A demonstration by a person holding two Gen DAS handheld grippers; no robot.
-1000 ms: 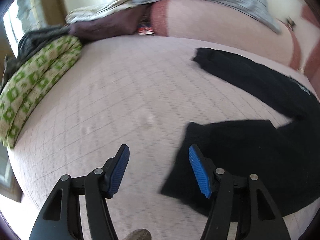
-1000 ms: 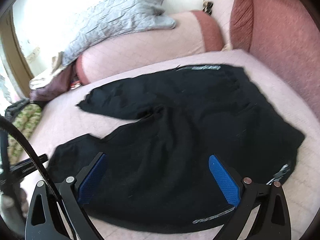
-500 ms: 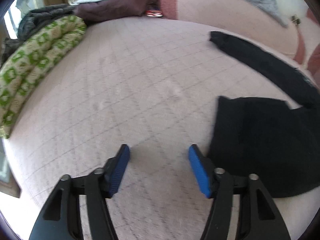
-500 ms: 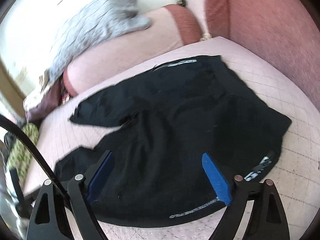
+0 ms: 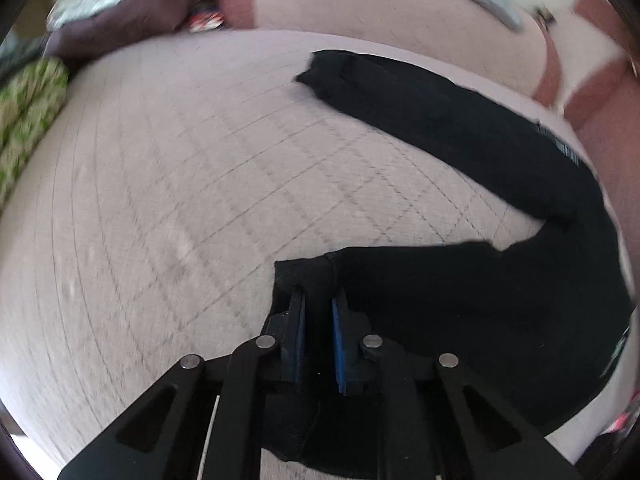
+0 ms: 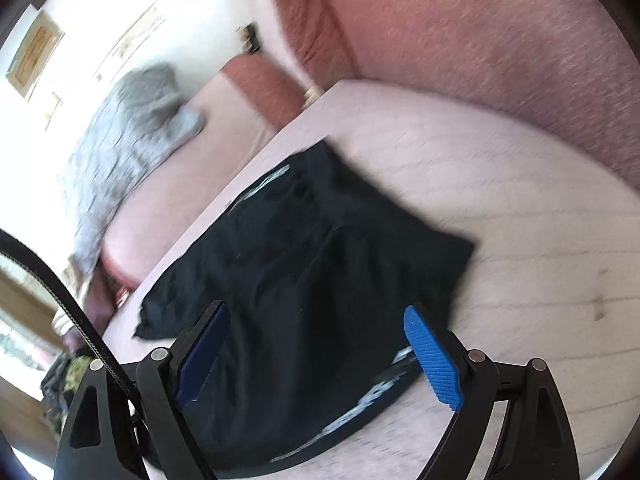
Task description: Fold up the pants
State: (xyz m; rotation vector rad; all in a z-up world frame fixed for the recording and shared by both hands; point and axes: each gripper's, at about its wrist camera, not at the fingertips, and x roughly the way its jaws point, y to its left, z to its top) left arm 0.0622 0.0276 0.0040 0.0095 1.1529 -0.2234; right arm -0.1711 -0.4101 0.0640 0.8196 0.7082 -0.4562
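The pants (image 5: 480, 300) are black and soft, and they lie flat on the pink quilted bed (image 5: 200, 184). In the right wrist view the pants (image 6: 304, 280) have pale, blurry letters along two edges — one strip on the far side and one on the near side, by the waist. The cloth has a few soft wrinkles.

In the left wrist view the two legs spread apart like a wide V. The far leg (image 5: 432, 120) runs long and slanting, from its hem near the pink bolster (image 5: 380, 20) back toward the waist on the right. The near leg (image 5: 400, 280) runs side to side, with its hem end pointing left. Bare bed shows between the two legs.

The left gripper (image 5: 318, 312) has its blue fingers (image 5: 339, 336) close together, pinching the hem end of the near leg. Some black cloth bunches between them.

The right gripper (image 6: 316, 356) has its blue fingers (image 6: 434, 364) wide apart. It hangs over the waist part of the pants and holds nothing. I cannot tell if it touches the cloth.

A gray blanket (image 6: 128, 152) lies on the bolster beyond the pants. A green patterned cloth (image 5: 24, 116) sits at the far left edge of the bed, well apart from the pants. A dark pink sofa back (image 6: 500, 40) stands past the waist end.
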